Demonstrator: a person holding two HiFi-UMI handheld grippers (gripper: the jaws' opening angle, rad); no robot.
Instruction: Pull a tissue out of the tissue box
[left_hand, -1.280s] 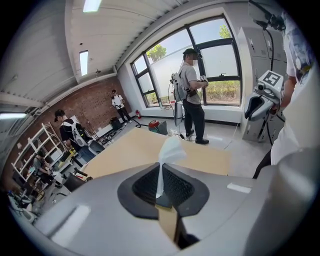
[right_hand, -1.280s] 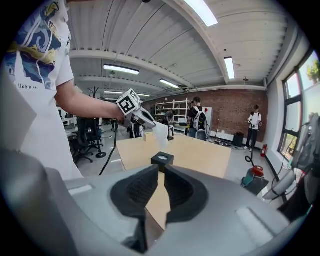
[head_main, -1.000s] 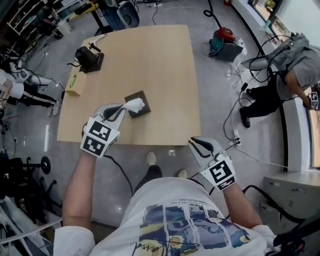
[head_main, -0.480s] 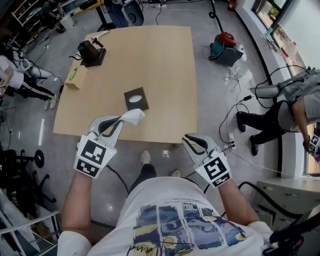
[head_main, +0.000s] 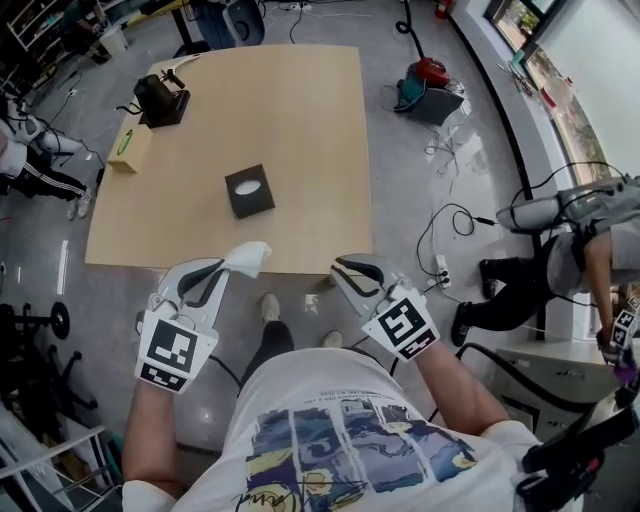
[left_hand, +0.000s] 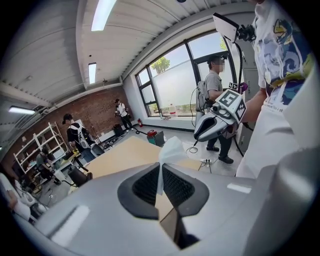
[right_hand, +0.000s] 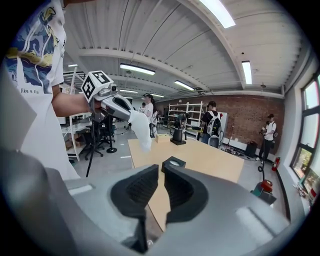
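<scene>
The black tissue box (head_main: 249, 190) stands on the wooden table (head_main: 300, 110), with white showing in its round top opening; it also shows in the right gripper view (right_hand: 173, 164). My left gripper (head_main: 228, 268) is shut on a white tissue (head_main: 248, 257), held off the table's near edge and well clear of the box. In the left gripper view the tissue (left_hand: 170, 150) rises from between the closed pads (left_hand: 150, 187). My right gripper (head_main: 342, 268) hangs beside it past the table's near edge, jaws together and empty. The right gripper view catches the left gripper (right_hand: 125, 111) and its tissue (right_hand: 141, 129).
A black device (head_main: 160, 100) and a small cardboard box (head_main: 130, 147) sit at the table's far left. A red machine (head_main: 430, 72) and cables lie on the floor to the right. A person (head_main: 585, 240) crouches at the far right; others stand at the left.
My left gripper drew back from the box toward my body, carrying the tissue free of the opening. The right gripper shifted slightly inward; the table now lies farther off.
</scene>
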